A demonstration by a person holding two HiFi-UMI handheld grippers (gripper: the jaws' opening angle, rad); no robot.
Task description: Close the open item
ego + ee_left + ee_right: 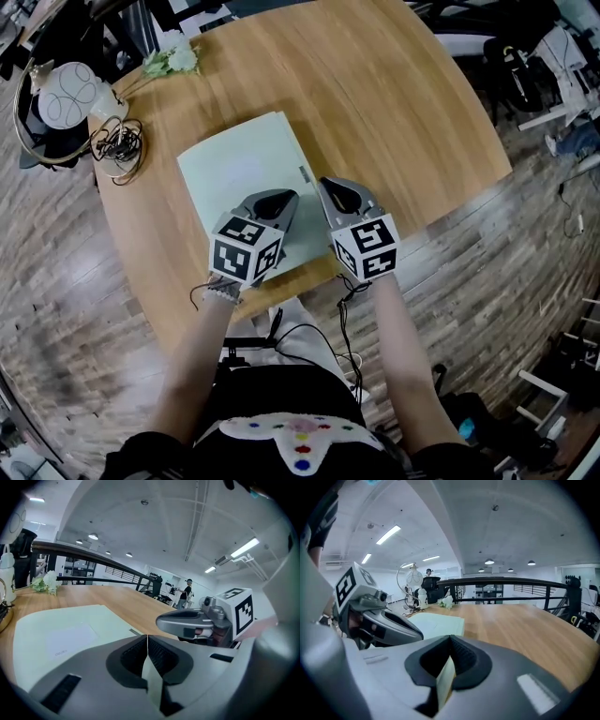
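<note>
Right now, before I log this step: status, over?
Left gripper, right gripper both shut on green folder, near edge. Folder lying on table. Cables and flowers well clear.

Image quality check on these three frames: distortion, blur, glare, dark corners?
Head view: heavy fisheye, the floor bends near the edges; light is even, the folder and table are sharp. Left gripper view: black corners, ceiling lamp blown out, the jaws close up and soft. Right gripper view: same black corners and soft jaws, the dark railing bows.
</note>
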